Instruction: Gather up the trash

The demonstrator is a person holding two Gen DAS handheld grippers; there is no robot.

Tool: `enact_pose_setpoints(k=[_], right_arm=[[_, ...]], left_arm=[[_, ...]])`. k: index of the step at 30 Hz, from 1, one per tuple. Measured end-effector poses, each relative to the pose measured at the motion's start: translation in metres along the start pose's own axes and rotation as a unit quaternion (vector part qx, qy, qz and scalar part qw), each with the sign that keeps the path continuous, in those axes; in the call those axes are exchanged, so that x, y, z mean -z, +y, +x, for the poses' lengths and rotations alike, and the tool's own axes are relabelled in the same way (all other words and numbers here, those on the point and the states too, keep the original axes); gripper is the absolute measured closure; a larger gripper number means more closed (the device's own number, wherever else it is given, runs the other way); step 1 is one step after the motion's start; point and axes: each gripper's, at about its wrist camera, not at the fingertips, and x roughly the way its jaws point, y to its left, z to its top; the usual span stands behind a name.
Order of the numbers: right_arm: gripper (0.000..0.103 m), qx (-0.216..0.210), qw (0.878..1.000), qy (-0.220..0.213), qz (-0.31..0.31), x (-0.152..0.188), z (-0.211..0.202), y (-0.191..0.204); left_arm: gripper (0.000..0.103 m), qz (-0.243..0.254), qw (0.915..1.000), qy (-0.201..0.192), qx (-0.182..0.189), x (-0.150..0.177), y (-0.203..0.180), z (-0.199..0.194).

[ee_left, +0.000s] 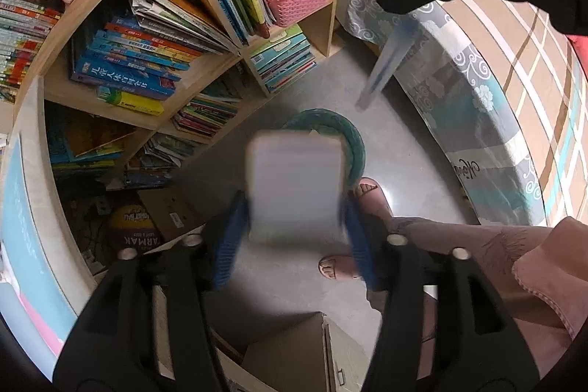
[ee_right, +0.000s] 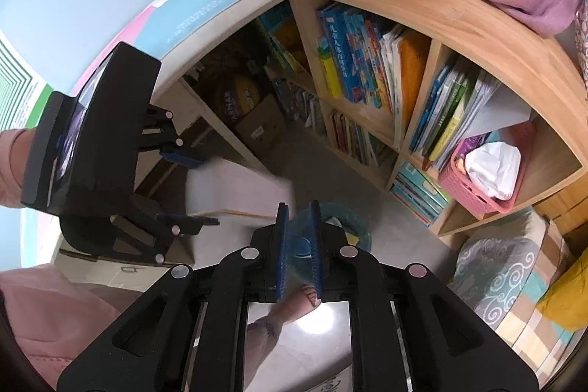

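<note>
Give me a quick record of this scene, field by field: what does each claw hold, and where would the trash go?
left gripper: shut on a white box
right gripper: shut on a thin blue plastic piece
bin: green trash basket on the floor, below both grippers
nearby: wooden bookshelf with a pink basket
</note>
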Motion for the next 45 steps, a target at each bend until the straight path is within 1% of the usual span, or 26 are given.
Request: enact_pose_setpoints(k=[2,3,5,7,12,21,26,29,30,32,34,36,40,45], right_arm=[[0.054,0.002,1.000,-0.001,0.004,0.000,0.001,-0.003],[0.051,0.009,1.000,-0.003,0.004,0.001,0.000,-0.004],[0.051,0.008,1.000,-0.004,0.006,0.001,0.000,-0.006],[0.051,0.009,1.000,0.003,0.012,0.002,0.003,-0.010],[0.051,0.006,1.000,0.013,0.016,0.006,0.007,-0.013],[0.050,0.004,1.000,0.009,0.013,0.002,0.006,-0.014],[0.050,0.005,1.000,0.008,0.007,-0.003,0.005,-0.014],[0.049,0.006,1.000,0.007,0.003,-0.005,0.005,-0.012],[0.047,0.005,1.000,0.008,0.002,-0.006,0.005,-0.012],[0.039,0.010,1.000,0.005,0.000,-0.007,0.005,-0.011],[0.038,0.011,1.000,0.001,-0.002,-0.008,0.003,-0.009],[0.033,0.015,1.000,0.001,-0.002,-0.008,0.002,-0.008],[0.026,0.018,1.000,-0.005,0.006,-0.007,0.000,-0.007],[0.018,0.025,0.999,-0.010,0.017,-0.003,-0.003,-0.006]], left_arm=[[0.036,0.005,1.0000,-0.001,0.001,-0.002,-0.001,0.002],[0.036,0.006,1.0000,-0.001,0.000,-0.003,-0.001,0.002],[0.035,0.003,1.0000,-0.003,0.000,-0.004,0.000,0.003],[0.035,-0.003,0.9999,-0.003,0.010,-0.005,0.002,0.004],[0.035,-0.010,0.9999,-0.003,0.011,-0.004,0.004,0.003],[0.035,-0.024,0.9997,-0.002,-0.001,0.007,0.012,-0.003],[0.034,-0.034,0.9993,-0.011,-0.009,0.008,0.017,-0.011],[0.030,-0.036,0.9991,-0.017,-0.012,0.009,0.017,-0.015],[0.030,-0.038,0.9990,-0.020,-0.013,0.009,0.017,-0.017],[0.029,-0.039,0.9988,-0.023,-0.014,0.010,0.018,-0.020],[0.028,-0.042,0.9987,-0.026,-0.016,0.012,0.018,-0.022],[0.024,-0.045,0.9984,-0.028,-0.018,0.014,0.018,-0.024],[0.021,-0.053,0.9979,-0.033,-0.018,0.018,0.019,-0.028],[0.013,-0.059,0.9972,-0.039,-0.024,0.025,0.019,-0.034]])
